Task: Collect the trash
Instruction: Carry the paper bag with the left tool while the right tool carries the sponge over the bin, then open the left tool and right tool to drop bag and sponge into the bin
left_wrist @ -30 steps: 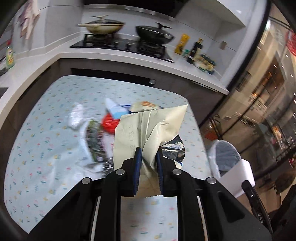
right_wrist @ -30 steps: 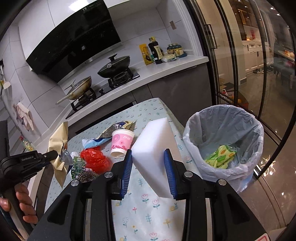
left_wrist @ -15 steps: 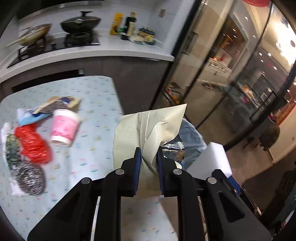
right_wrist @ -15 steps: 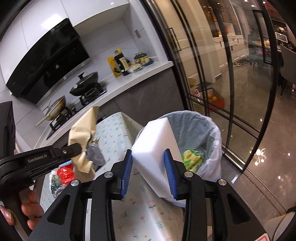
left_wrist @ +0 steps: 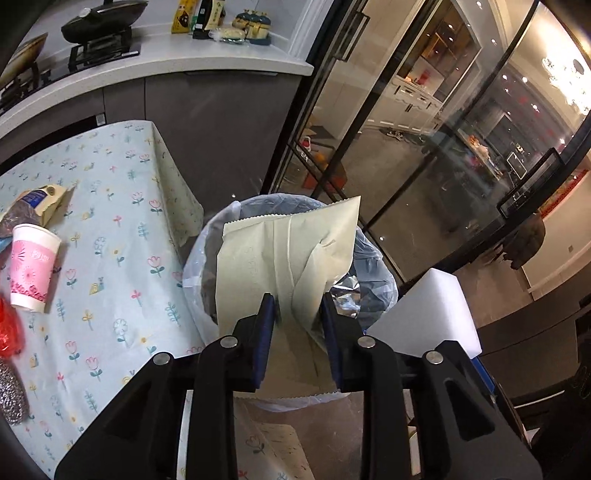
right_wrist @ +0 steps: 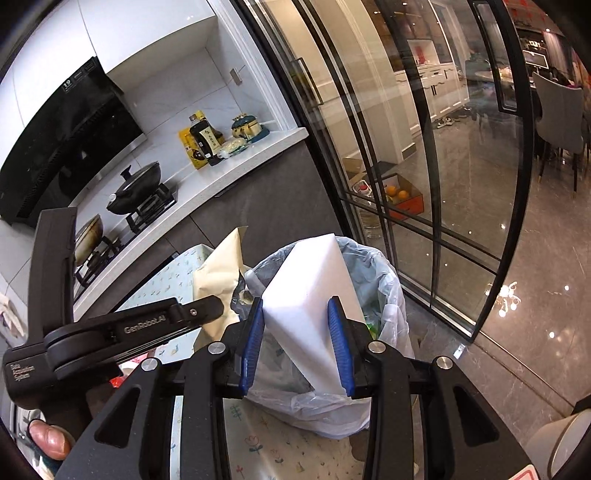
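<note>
- Far left, on the surface with the flowered cloth: a steel scouring ball at the near edge, a red plastic wrapper beyond it, a pink paper cup lying tilted, and a brown snack packet farther back.
- Centre: the left gripper has its fingers clamped on a crumpled pale-yellow paper bag. A scrap of silver foil shows at the bag's right edge.
- The paper bag hangs directly over the mouth of the trash bin, which is lined with a translucent plastic bag and stands on the floor just beside the right edge of the surface.
- In the right wrist view, green and yellow wrappers lie inside the bin.
- Right: the right gripper has its blue-padded fingers clenched on a white foam block. The block is held above the near rim of the bin, just right of the paper bag.
- Far background: a countertop with a hob, a black lidded pan and bottles; glass doors to the right.
</note>
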The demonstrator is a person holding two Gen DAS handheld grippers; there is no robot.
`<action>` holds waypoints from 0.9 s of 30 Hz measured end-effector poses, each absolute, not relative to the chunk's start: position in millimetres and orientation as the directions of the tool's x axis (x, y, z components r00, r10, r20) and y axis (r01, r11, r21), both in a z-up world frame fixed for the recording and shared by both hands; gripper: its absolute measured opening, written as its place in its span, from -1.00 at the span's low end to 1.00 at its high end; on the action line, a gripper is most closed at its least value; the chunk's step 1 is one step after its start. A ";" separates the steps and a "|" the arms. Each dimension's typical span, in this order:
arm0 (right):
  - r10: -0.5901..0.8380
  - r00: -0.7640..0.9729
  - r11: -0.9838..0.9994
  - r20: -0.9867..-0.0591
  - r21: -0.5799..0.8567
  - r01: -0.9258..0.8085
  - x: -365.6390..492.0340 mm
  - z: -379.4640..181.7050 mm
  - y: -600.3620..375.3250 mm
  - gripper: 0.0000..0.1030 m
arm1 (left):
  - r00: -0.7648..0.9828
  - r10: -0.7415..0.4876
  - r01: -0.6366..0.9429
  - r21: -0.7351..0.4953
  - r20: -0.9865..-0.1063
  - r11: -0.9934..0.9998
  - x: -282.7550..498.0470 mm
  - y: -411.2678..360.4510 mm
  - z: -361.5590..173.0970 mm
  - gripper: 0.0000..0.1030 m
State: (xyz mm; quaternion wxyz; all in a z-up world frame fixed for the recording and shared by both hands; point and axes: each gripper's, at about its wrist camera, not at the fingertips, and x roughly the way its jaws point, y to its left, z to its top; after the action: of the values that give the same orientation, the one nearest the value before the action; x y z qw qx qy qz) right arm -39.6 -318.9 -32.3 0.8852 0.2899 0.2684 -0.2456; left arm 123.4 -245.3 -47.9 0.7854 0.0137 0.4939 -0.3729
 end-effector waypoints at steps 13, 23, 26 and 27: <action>-0.274 0.732 0.718 -0.624 0.373 0.587 -23.6 -36.9 -321.4 -0.33 | 0.217 -0.614 0.613 -0.383 -0.759 0.691 135.7 -245.6 -39.0 0.10; -0.257 0.730 0.734 -0.633 0.364 0.574 -4.9 -40.8 -316.0 -0.20 | 0.311 -0.609 0.572 -0.368 -0.730 0.733 145.2 -212.1 -21.9 0.30; -0.254 0.732 0.738 -0.633 0.363 0.570 -2.0 -40.4 -312.1 -0.06 | 0.339 -0.595 0.553 -0.357 -0.729 0.753 147.3 -202.2 -21.2 0.34; -0.255 0.733 0.739 -0.630 0.362 0.568 -1.3 -39.9 -310.6 -0.02 | 0.345 -0.591 0.549 -0.353 -0.729 0.757 148.2 -199.8 -21.2 0.34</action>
State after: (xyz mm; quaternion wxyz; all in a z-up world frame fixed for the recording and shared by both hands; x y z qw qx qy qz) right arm -1.3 -310.6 -39.9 0.8886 0.2776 0.2824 -0.2316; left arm 148.2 -199.8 -21.2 0.8198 -0.0226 0.4546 -0.3477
